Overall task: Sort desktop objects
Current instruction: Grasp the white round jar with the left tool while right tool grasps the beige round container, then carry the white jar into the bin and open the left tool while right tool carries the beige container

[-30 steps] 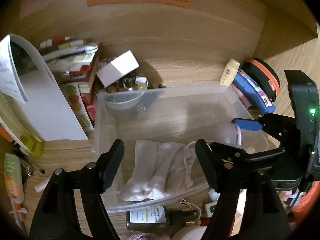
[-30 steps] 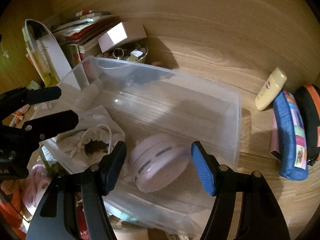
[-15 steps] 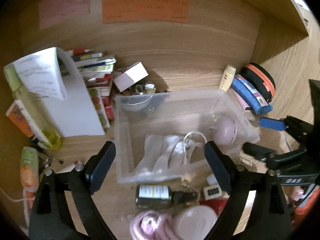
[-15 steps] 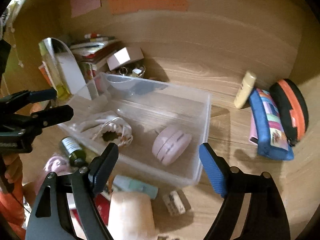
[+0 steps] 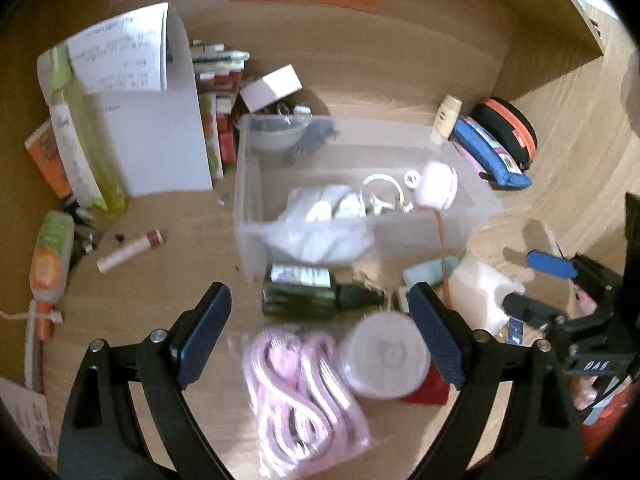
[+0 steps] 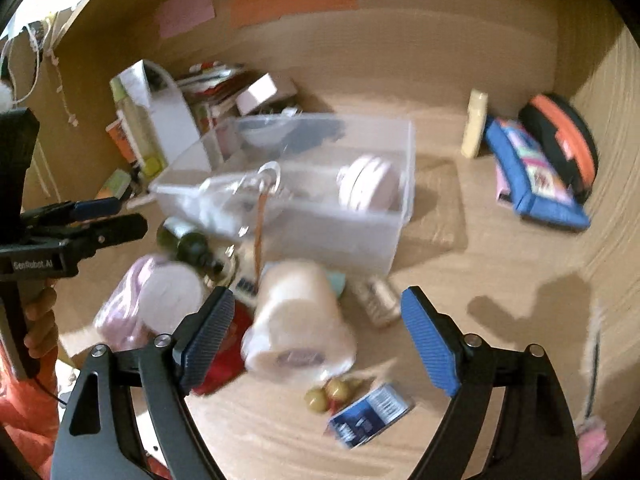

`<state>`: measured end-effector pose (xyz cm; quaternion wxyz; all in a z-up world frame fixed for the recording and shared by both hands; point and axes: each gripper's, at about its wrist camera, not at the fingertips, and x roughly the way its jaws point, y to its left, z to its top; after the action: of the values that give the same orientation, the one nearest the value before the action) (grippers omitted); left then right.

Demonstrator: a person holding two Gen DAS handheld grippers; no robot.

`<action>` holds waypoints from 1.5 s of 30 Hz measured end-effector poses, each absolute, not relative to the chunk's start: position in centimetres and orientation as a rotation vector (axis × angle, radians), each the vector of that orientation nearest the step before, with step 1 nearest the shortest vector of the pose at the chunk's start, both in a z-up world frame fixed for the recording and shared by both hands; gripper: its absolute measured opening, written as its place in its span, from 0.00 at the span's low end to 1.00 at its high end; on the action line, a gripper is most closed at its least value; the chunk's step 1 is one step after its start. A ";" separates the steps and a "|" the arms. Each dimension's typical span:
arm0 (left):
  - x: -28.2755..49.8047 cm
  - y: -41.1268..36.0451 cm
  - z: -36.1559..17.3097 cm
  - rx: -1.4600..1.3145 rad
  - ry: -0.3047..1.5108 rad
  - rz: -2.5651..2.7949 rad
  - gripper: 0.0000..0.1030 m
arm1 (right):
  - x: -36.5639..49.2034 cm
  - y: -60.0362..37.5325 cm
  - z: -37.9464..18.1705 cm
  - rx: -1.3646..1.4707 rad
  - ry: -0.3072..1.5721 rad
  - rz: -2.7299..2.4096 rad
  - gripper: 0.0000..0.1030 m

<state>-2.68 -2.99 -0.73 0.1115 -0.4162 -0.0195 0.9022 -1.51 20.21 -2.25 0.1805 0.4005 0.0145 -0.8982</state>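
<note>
A clear plastic bin (image 5: 400, 236) (image 6: 400, 216) stands mid-desk and holds a white drawstring bag (image 5: 320, 216) and a round pink case (image 5: 436, 184) (image 6: 366, 186). In front of it lie a dark green bottle (image 5: 304, 292), a pink coiled cable pack (image 5: 304, 392), a round white lid (image 5: 384, 356) and a white paper roll (image 6: 300, 320). My left gripper (image 5: 320, 340) is open and empty above the cable pack. My right gripper (image 6: 316, 340) is open and empty above the paper roll.
Books, a white box (image 5: 272, 88) and a bent white paper sheet (image 5: 160, 120) crowd the back left. A blue pencil case (image 6: 536, 172), an orange-black case (image 6: 560, 136) and a cream tube (image 6: 474, 124) lie at the back right. A blue packet (image 6: 368, 416) lies near me.
Both grippers have pulled back and up from the bin, open and empty throughout. The clutter in front of the bin has come into view.
</note>
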 end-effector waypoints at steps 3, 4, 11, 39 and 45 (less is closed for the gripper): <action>-2.0 -2.7 -1.4 -1.239 -0.069 2.629 0.88 | -0.7 19.5 -3.6 1.154 0.050 -2.518 0.81; -1.8 -2.5 -1.7 -1.248 -0.072 2.622 0.88 | -0.6 19.4 -4.1 1.161 0.055 -2.513 0.81; -0.7 -1.5 -3.8 -1.316 -0.069 2.570 0.88 | -1.0 19.0 -6.9 1.223 0.050 -2.531 0.81; -1.7 3.5 -6.5 -1.289 0.162 2.546 0.74 | -2.4 20.6 -4.1 1.077 0.042 -2.613 0.66; -1.9 3.0 -6.6 -1.283 0.152 2.558 0.64 | -2.1 20.1 -4.2 1.060 0.097 -2.620 0.66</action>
<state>-1.92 2.98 -6.59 0.1374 -0.4433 0.0527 0.8842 -2.08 20.12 -4.16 0.1562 0.3704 0.0338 -0.9150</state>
